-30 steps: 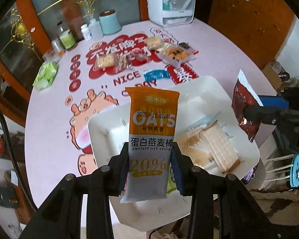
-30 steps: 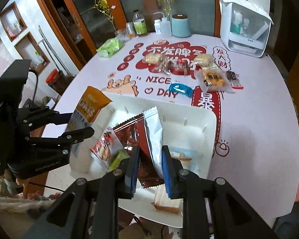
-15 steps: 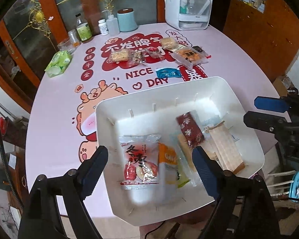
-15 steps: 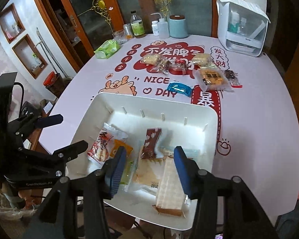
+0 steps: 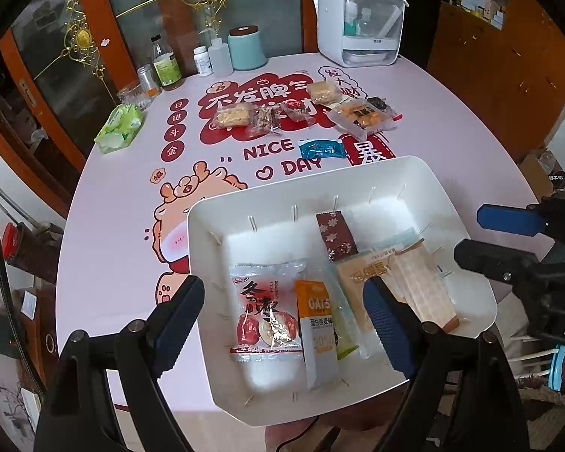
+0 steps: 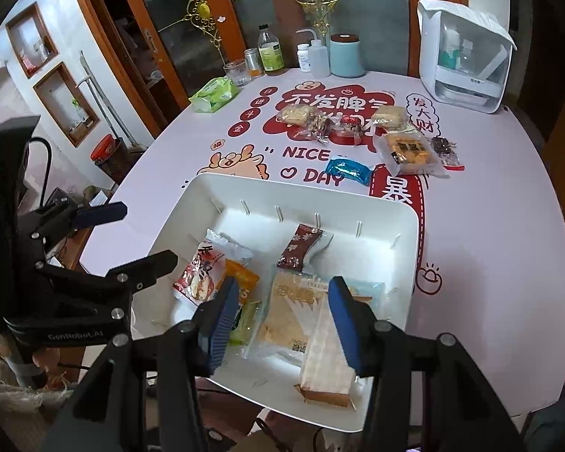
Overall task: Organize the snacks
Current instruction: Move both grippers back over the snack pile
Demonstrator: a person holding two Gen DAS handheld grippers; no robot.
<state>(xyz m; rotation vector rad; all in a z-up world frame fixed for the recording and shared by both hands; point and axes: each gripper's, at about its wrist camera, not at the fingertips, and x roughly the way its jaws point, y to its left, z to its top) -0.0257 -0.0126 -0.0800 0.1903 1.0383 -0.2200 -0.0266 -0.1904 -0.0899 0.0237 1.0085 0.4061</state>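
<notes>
Snacks lie loose in the white tray directly under both grippers. The left gripper hangs over the tray's near end, jaws wide apart and empty after just opening; between and below its fingers lie the red date packet and the orange oat bar, resting on the tray floor. The right gripper also stands parted with nothing in it, having just opened; below its gap lie the beige cracker pack and the long wafer pack. Just ahead of them, still in the tray, sits the dark red sachet. Beyond the tray's far rim, on the pink table, a blue wrapped sweet lies alone, and farther off a row of small wrapped snacks stretches across the printed cloth.
</notes>
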